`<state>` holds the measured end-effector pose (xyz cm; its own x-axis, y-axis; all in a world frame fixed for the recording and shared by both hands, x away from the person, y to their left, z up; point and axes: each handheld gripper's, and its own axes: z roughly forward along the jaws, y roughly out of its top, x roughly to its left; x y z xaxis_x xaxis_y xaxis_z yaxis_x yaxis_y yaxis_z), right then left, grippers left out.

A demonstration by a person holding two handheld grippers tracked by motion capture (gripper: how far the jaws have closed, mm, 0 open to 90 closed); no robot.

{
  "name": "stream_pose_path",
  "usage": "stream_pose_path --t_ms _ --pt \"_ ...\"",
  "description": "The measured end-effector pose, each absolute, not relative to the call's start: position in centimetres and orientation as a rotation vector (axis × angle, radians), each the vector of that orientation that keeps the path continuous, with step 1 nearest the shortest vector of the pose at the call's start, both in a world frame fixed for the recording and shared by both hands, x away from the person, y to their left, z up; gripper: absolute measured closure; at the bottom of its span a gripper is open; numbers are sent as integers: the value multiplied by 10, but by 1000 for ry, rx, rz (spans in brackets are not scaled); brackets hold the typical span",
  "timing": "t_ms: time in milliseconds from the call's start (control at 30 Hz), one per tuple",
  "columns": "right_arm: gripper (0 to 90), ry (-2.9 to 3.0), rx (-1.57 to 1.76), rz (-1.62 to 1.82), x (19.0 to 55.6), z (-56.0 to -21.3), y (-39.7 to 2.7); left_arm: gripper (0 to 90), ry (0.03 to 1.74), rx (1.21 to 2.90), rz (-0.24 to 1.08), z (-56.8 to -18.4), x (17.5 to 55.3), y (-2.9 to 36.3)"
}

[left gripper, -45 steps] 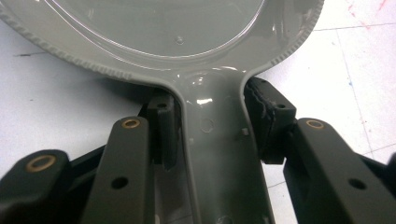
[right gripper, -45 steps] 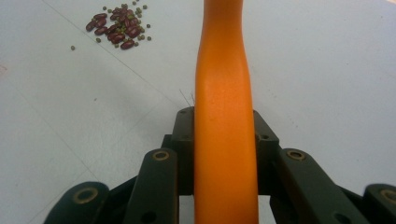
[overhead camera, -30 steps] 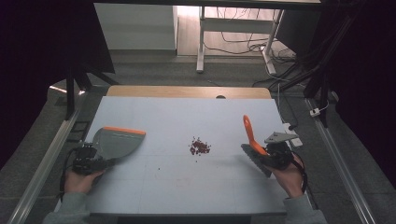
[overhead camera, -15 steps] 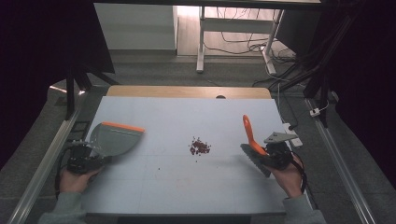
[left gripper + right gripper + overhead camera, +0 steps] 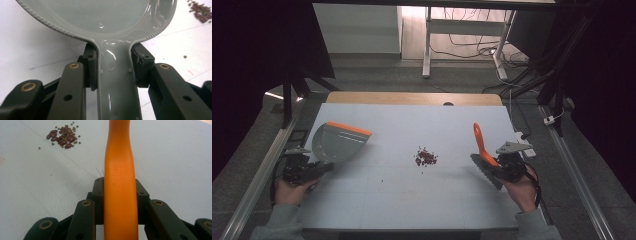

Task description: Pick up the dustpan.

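A grey dustpan (image 5: pixel 336 144) with an orange front lip sits at the table's left side. My left gripper (image 5: pixel 314 169) is shut on its grey handle (image 5: pixel 115 75), one jaw on each side. At the right, my right gripper (image 5: pixel 496 168) is shut on the orange handle (image 5: pixel 120 182) of a small brush (image 5: pixel 482 150), whose dark bristles hang below the hand. A small pile of dark red beans and tiny green ones (image 5: pixel 425 157) lies on the white table top (image 5: pixel 412 200) between the two tools, and shows again as the beans (image 5: pixel 63 138) at the upper left of the right gripper view.
A few stray beans (image 5: pixel 185 56) lie apart from the pile. A wooden strip (image 5: pixel 412 98) runs along the table's far edge. Metal rails (image 5: pixel 257 175) flank both sides. Cables and a stand's legs (image 5: pixel 427 45) lie on the floor beyond.
My left gripper has drawn the dustpan back toward the left and near edge, its lip turning more to the right. The right gripper and brush have stayed in place.
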<state>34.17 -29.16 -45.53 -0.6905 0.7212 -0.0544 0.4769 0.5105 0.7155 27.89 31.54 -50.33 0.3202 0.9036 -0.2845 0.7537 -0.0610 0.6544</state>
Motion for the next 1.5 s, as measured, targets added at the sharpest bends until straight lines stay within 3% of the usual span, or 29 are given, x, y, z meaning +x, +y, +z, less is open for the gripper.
stream_pose_path --t_ms 800,1500 --pt "702 2401 1014 987 340 -458 -296 617 1191 1893 231 -487 278 299" --pt "702 2401 1016 987 340 -459 -296 617 937 2099 184 -482 274 267"
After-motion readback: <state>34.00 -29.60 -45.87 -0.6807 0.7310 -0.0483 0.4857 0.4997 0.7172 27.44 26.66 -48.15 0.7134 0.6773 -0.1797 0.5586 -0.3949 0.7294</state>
